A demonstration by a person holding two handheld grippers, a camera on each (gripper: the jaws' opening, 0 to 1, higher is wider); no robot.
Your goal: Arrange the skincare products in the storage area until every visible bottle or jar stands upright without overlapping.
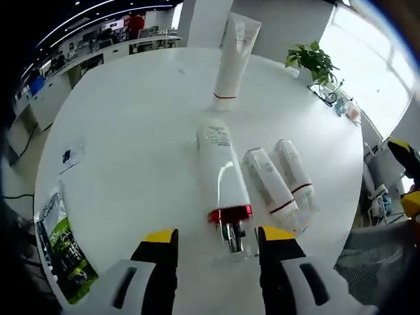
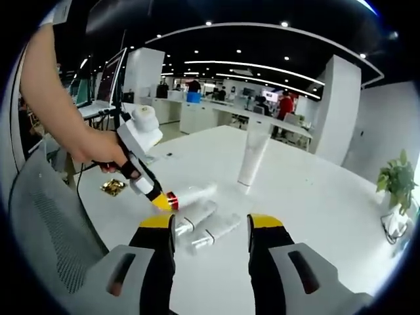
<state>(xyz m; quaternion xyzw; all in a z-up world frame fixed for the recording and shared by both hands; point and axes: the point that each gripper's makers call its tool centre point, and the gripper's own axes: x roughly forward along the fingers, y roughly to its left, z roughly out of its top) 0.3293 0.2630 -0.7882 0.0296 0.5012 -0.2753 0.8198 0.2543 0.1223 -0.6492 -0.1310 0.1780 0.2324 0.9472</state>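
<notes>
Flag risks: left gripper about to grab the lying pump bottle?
1. The left gripper is open around the pump bottle nozzle end; gripping there may let the body swing or slip.
2. Two small tubes lie close beside it and could get knocked.
3. The standing tube looks tall and tippable.

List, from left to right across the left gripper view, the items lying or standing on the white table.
Green-and-black packet → small card → pump bottle with red collar, lying down → first small tube, lying down → second small tube, lying down → potted plant.
</notes>
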